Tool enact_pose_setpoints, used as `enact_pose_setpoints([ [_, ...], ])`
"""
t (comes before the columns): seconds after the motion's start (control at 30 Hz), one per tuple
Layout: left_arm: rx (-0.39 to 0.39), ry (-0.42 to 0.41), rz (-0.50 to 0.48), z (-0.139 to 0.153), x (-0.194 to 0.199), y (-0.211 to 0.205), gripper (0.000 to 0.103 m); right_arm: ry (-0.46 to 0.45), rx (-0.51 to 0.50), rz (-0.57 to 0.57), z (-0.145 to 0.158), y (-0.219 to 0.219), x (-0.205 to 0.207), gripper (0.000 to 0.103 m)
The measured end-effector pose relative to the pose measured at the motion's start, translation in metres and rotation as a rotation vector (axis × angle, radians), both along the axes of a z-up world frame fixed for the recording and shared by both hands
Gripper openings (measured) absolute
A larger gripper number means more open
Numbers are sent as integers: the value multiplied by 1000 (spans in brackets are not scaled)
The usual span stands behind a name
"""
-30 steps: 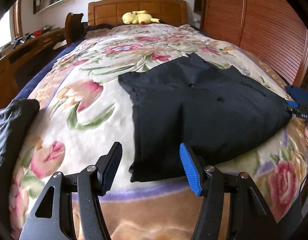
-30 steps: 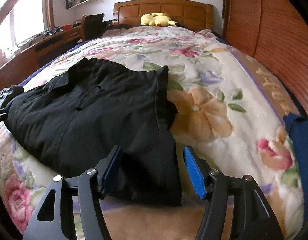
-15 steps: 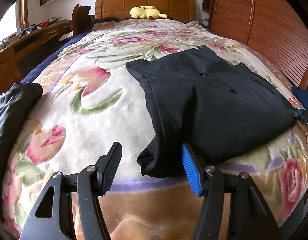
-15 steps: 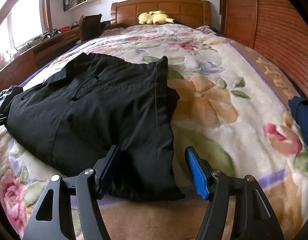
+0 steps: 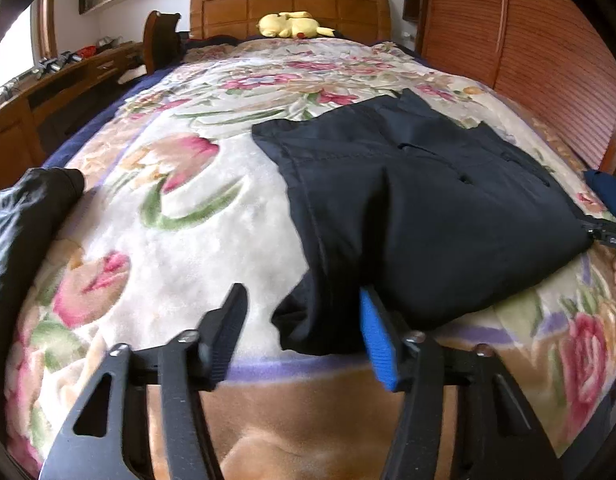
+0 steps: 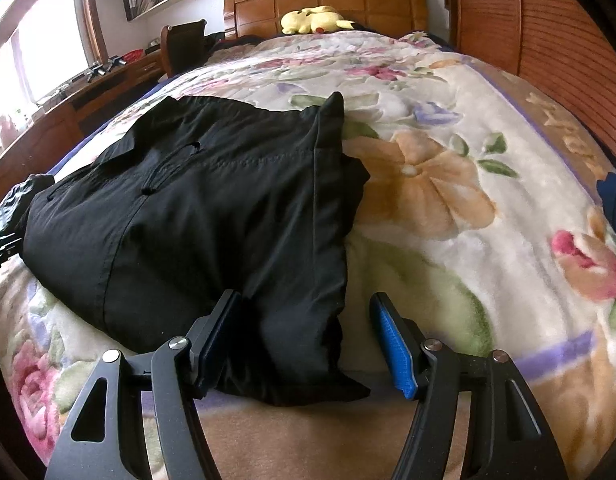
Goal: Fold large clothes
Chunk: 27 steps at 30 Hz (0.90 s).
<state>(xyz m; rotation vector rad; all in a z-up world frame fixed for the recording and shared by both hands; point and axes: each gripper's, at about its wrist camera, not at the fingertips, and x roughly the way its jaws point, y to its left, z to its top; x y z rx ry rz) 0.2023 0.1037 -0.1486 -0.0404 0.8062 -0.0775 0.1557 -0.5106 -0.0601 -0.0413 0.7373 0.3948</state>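
A black buttoned garment (image 5: 420,208) lies partly folded on the floral blanket (image 5: 179,240) near the foot of the bed. In the left wrist view its near left corner hangs between the open jaws of my left gripper (image 5: 303,338). In the right wrist view the same garment (image 6: 195,216) has its near right corner between the open jaws of my right gripper (image 6: 308,344). Neither gripper has closed on the cloth. The right gripper's tip shows at the right edge of the left wrist view (image 5: 610,234).
A dark jacket (image 5: 15,216) lies at the bed's left edge, a blue cloth (image 6: 614,200) at its right edge. A yellow plush toy (image 5: 291,24) sits by the headboard. A wooden desk (image 5: 47,92) runs along the left, a slatted wardrobe (image 5: 548,40) along the right.
Both grippers have moved forward and down toward the garment's near corners, so the cloth now sits between their jaws. Both stay open.
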Motion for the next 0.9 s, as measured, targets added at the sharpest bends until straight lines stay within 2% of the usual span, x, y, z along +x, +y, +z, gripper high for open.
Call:
enact_pose_setpoints([
  [0.1, -36, 8, -28, -1, 0, -1, 29, 7, 16, 34, 0, 1, 0, 48],
  [0.17, -41, 6, -33, 0, -1, -3, 14, 1, 18, 55, 0, 3, -2, 33],
  [0.27, -22, -16, -31, 7, -7, -9, 7, -17, -10, 61, 3, 6, -8, 16],
  [0.4, -14, -67, -36, 25, -19, -9, 5, -43, -17, 58, 15, 3, -19, 11],
  [0.57, -10, -119, -56, 46, -38, -10, 4, -83, -28, 75, 31, 2, -52, 10],
  [0.73, -45, -152, -94, 65, -76, -11, 4, -93, -15, 88, 43, -13, -99, 9],
  [0.9, -45, -163, -121, 66, -117, -19, 4, -74, 6, 83, 50, -35, -143, 9],
])
